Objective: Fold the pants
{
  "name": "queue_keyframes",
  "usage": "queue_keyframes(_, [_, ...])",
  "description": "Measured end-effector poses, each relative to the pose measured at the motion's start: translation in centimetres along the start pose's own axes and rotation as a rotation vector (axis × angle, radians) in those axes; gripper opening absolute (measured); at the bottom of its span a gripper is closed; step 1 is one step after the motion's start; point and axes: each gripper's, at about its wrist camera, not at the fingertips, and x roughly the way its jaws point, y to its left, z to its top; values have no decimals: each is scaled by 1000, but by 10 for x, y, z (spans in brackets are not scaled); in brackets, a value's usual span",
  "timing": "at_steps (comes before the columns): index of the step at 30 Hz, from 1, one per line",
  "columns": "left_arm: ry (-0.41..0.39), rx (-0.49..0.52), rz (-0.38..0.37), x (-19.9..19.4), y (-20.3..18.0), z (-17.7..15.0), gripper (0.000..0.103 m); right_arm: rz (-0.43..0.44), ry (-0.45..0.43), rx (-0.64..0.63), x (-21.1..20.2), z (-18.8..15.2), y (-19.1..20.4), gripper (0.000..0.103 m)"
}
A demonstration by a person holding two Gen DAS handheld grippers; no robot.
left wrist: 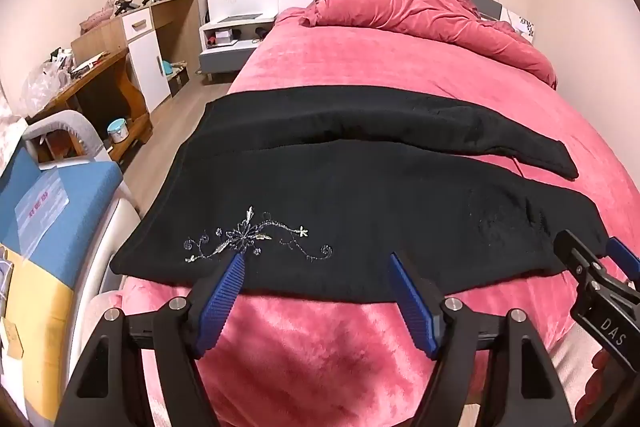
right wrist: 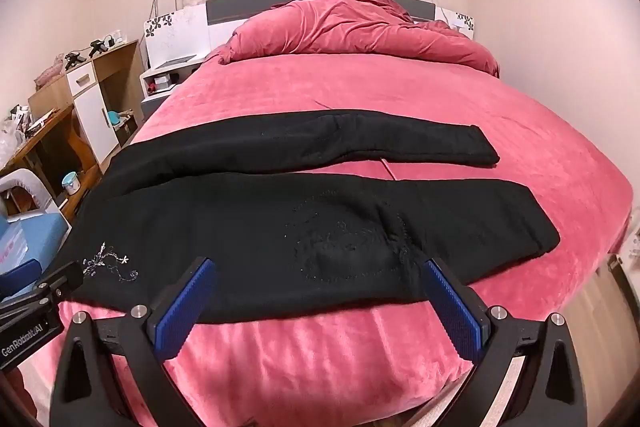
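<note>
Pants (left wrist: 360, 211) lie flat on the bed (left wrist: 360, 67), spread across the near end, long axis running left-right across both views. Waist end left, by the silver embroidery (left wrist: 256, 239); two legs run right, split apart, far leg (right wrist: 360, 143) ending short of the near leg (right wrist: 480, 219).

Left tongs (left wrist: 318, 261) wide, nothing between the pads, tips over the near hem just right of the embroidery. Right tongs (right wrist: 318, 269) also wide and empty, tips at the near edge around the mid-leg patch. Both angled down at the cloth; can't tell if any pad touches it.

Key relation: the near edge runs crosswise right at both sets of tips, so the pants lie straight ahead and away. Left is nearer the waist, right nearer the cuffs. My read: pinch the near leg's edge at both spots and carry it away onto the far leg, halving lengthwise. No fold made so far.
</note>
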Motion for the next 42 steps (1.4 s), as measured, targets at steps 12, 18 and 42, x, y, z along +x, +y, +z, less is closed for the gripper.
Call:
queue_keyframes(12, [30,-1,5,9,4,-5,75,1,30,4,3,0,-2,103])
queue_keyframes(18, [35,-2,7,10,2,-5,75,-2,39,7,8,-2,-2,103])
queue_keyframes(42, [55,-2,-1,12,2,-7,75,5,44,13,9,-2,-2,103])
